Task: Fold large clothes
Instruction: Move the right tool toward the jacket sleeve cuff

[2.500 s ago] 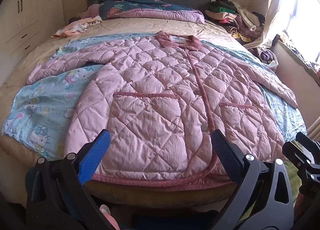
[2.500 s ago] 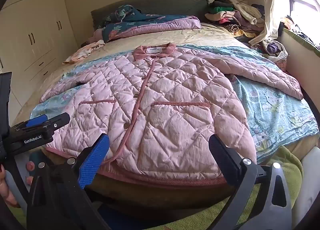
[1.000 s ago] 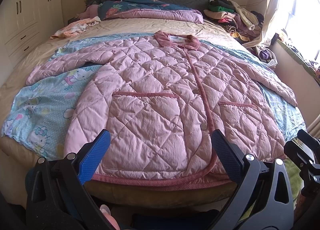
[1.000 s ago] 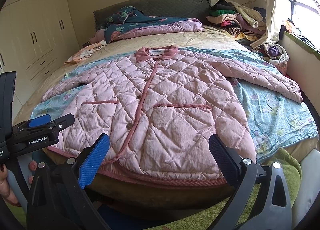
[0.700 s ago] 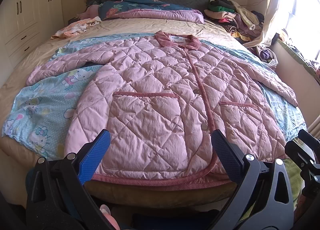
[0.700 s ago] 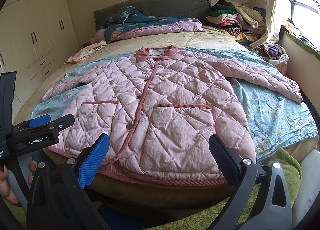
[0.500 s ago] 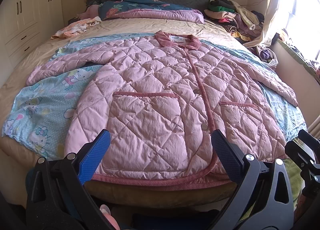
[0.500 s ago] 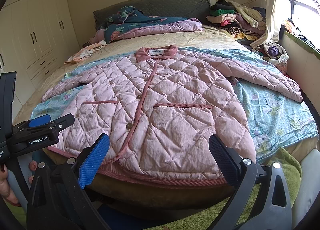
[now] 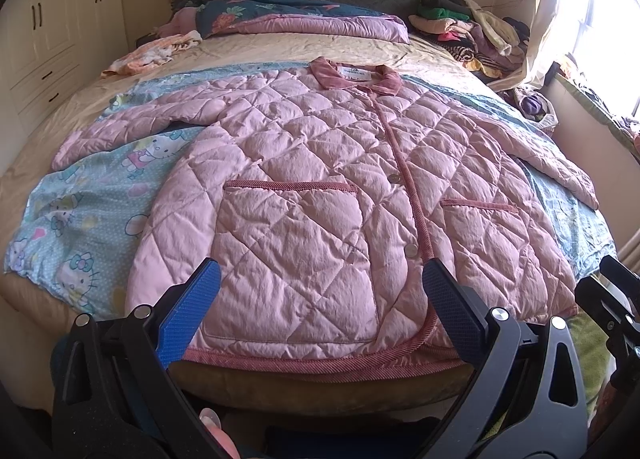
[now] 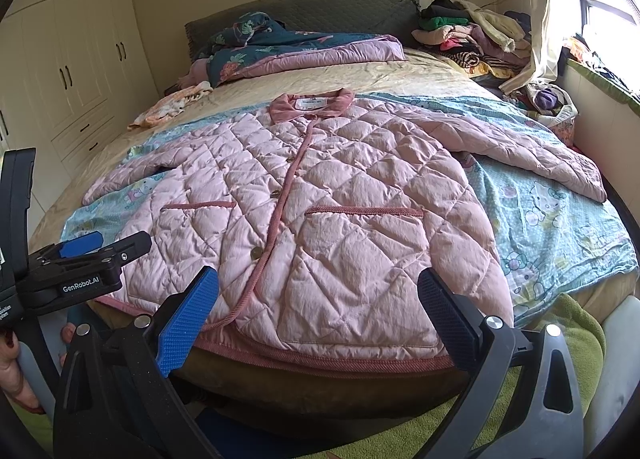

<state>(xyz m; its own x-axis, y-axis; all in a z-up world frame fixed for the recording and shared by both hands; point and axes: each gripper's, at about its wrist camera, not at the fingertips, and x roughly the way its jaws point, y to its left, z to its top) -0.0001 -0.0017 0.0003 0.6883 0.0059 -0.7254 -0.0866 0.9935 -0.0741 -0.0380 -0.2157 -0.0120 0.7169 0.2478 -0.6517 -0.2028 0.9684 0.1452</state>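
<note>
A pink quilted jacket [image 9: 320, 187] lies flat and buttoned on the bed, front up, collar away from me, both sleeves spread out to the sides; it also shows in the right wrist view [image 10: 340, 211]. My left gripper [image 9: 320, 307] is open and empty, hovering just short of the jacket's hem near the bed's foot. My right gripper [image 10: 318, 303] is open and empty, also just short of the hem, to the right of the left one. The left gripper's body shows at the left of the right wrist view [image 10: 80, 267].
A light blue cartoon-print sheet [image 9: 80, 195] lies under the jacket. A dark floral quilt [image 9: 280, 7] lies by the headboard. A heap of clothes [image 10: 472, 35] sits at the bed's far right corner. Cupboards [image 10: 72, 71] line the left wall. A green mat [image 10: 576, 339] is on the floor.
Both views have shifted only slightly. The jacket has not moved and both grippers stay open.
</note>
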